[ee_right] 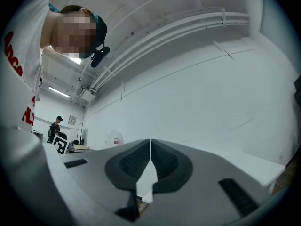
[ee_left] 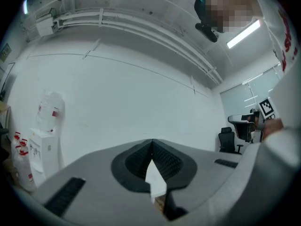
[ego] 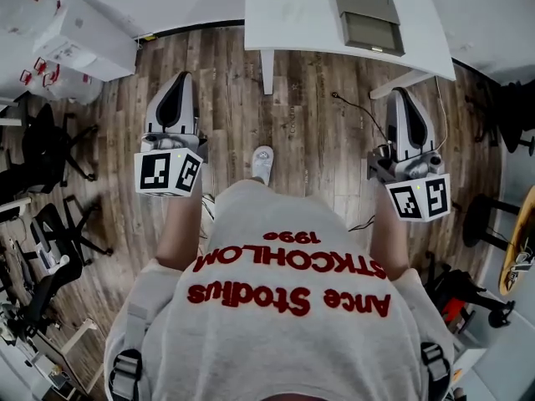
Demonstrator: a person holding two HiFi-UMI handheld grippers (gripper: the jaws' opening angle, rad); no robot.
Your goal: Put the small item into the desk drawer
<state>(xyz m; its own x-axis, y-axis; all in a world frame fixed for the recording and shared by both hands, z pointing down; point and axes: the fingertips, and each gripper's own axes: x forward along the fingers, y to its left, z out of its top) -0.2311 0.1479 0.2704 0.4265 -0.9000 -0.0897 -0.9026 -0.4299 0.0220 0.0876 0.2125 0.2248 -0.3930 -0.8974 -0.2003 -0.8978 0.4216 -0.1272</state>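
Observation:
I stand on a wooden floor in front of a white desk (ego: 292,15); a flat grey device (ego: 368,15) lies on its right part. No drawer and no small item show in any view. My left gripper (ego: 179,82) is held up at the left and its jaws are shut with nothing between them. My right gripper (ego: 403,97) is held up at the right, also shut and empty. Both gripper views look up at a white wall and ceiling, with the left gripper (ee_left: 152,144) and the right gripper (ee_right: 150,142) each closed to a thin line.
Black office chairs (ego: 46,153) crowd the left side. White boxes (ego: 79,32) stand at the upper left. A thin cable (ego: 359,111) runs over the floor near the desk leg (ego: 267,72). A black stool (ego: 489,215) is at the right. A water dispenser (ee_left: 44,140) stands by the wall.

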